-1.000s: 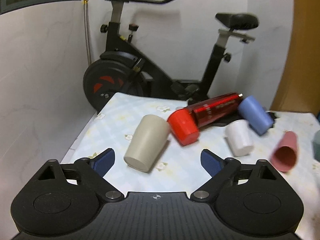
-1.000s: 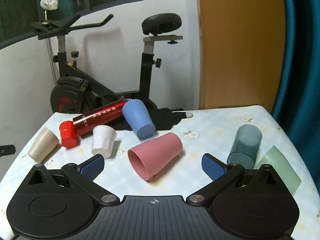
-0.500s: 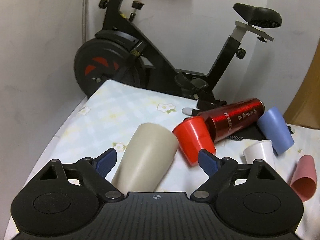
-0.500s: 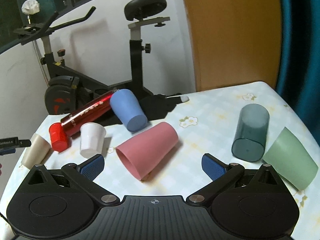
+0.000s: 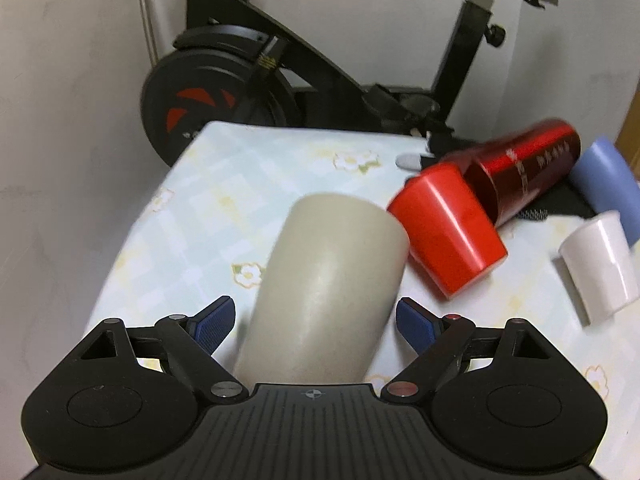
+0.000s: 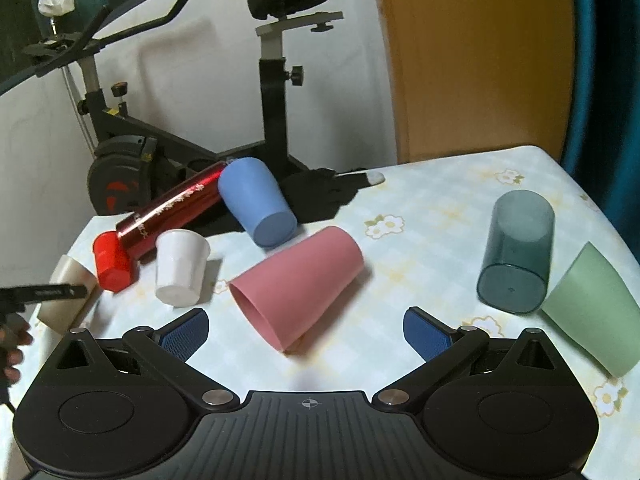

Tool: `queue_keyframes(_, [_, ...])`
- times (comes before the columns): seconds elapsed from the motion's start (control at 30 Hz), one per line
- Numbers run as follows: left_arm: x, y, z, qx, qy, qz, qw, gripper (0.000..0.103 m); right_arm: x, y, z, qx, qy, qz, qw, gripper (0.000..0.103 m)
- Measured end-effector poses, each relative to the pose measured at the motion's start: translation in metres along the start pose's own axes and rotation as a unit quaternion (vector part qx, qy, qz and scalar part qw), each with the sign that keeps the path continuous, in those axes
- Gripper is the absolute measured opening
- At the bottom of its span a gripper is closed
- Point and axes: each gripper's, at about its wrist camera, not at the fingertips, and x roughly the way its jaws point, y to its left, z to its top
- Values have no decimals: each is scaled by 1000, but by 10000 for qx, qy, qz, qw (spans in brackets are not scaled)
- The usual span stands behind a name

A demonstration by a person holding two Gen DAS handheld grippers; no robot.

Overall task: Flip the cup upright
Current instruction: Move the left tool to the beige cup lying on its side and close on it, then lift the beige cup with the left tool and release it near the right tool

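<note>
A beige cup (image 5: 324, 288) lies on its side on the flowered tablecloth (image 5: 240, 184), its closed base pointing away from me. My left gripper (image 5: 316, 322) is open, its blue pads on either side of the cup's wide end with small gaps. The beige cup also shows at the left edge of the right wrist view (image 6: 66, 300), with a left finger (image 6: 44, 293) across it. My right gripper (image 6: 306, 330) is open just short of a pink cup (image 6: 298, 278) lying on its side, mouth toward me.
Lying on the table: red cup (image 5: 448, 232), red metal bottle (image 5: 524, 176), blue cup (image 6: 256, 206), white cup (image 6: 180, 266), green cup (image 6: 592, 308). A dark teal cup (image 6: 516, 256) stands mouth down. An exercise bike (image 5: 248, 76) stands behind the table. Wall at left.
My left gripper moved forward and down until its open fingers flank the beige cup. My right gripper drifted a little closer to the pink cup.
</note>
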Motion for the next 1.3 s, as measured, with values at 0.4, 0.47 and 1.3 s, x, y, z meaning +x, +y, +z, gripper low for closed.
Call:
queue_keyframes(0.4, [-20,5,-16,103,-24,-242,9997,65,-4,1,1,105,54,57,9999,103])
queue_keyframes(0.47, [-29,3,-17,61,-36,-273,9996,65,-8,4,0,79,32,88,9999,103])
queue_keyframes(1.3, [-131,-175,-108,-622,199,-1515,9863,65,-87,-29,-47,241,-59,236,9994,103])
